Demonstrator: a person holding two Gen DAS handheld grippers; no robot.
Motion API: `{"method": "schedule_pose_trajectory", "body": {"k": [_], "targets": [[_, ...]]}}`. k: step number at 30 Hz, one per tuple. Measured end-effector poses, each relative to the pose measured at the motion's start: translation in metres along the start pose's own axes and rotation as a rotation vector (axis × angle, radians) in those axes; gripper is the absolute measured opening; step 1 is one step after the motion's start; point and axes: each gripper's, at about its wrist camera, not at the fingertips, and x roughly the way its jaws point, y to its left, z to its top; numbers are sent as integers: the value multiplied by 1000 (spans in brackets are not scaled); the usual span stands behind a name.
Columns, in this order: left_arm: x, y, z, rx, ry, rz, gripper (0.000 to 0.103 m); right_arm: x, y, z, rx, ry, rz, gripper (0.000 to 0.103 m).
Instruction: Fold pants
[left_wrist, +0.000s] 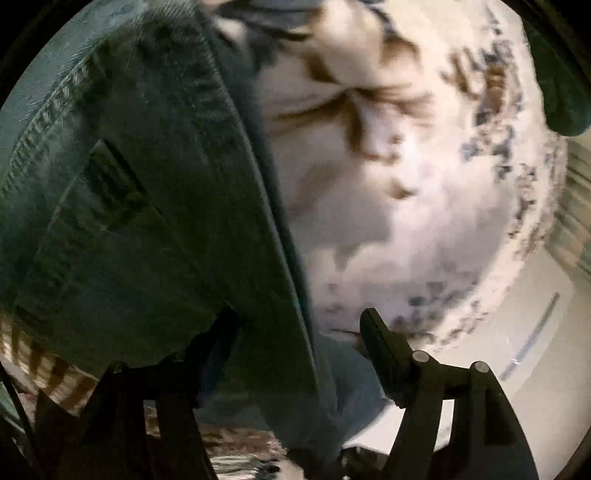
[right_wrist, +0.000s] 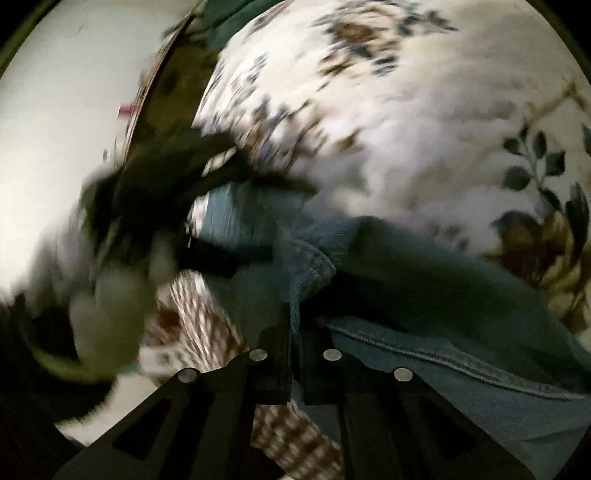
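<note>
The blue denim pants hang close before the left wrist camera and fill its left half. My left gripper has a thick fold of them between its fingers. The left finger is hidden behind the cloth; the right finger shows. In the right wrist view the pants lie bunched over the bed. My right gripper is shut on a stitched edge of them. The left gripper appears there as a blurred black shape holding a denim fold.
A white bedspread with blue and brown flowers lies under the pants. A brown-and-white checked cloth sits at the near side. A pale blurred hand holds the left tool. Pale wall lies beyond the bed.
</note>
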Motion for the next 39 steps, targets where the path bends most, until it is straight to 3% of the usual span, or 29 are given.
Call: {"method": "schedule_pose_trajectory", "body": {"k": [1,2,3,6,8,10,12,17,21,23,24,26,28,30,33,35,37,39], "targets": [[2,1,0,19,-7,40,31,5,3,-6,-16,21,3,3],[3,4,-1,35,-15,56,26,11,2,-7,-7,39,9,3],[1,8,-3,54,-26,48,24,16,-3,-4,20,43,17,3],[-4,11,-8,72,-37,42,23,10,-34,11,147,54,145,9],[-5,13,-10,77,-43,39,23,1,-56,19,213,47,218,18],[-5,16,-10,78,-45,31,23,1,-64,29,258,52,274,55],[-5,20,-8,75,-43,21,23,9,-71,40,299,83,347,62],[-3,24,-4,63,-36,-6,23,65,-54,70,300,223,385,62],[-7,32,-4,41,-16,-57,27,100,-61,72,345,312,420,62],[-17,37,-8,27,-26,-91,42,115,-69,73,396,314,459,57],[-30,42,-13,35,-60,-119,45,117,-73,72,420,302,483,46],[-49,47,-20,88,-138,-86,53,110,-80,72,468,266,502,30],[-56,52,-24,171,-213,37,53,92,-88,76,491,213,501,19],[-44,66,-17,182,-222,113,53,71,-98,82,516,173,499,19],[-36,74,-6,172,-198,128,53,55,-117,85,567,169,474,19],[-34,69,-7,193,-193,158,53,56,-122,87,592,188,503,22],[-33,67,-9,209,-197,170,53,61,-120,88,602,233,543,42],[-33,67,-11,217,-195,169,53,69,-111,90,578,255,523,42]]}}
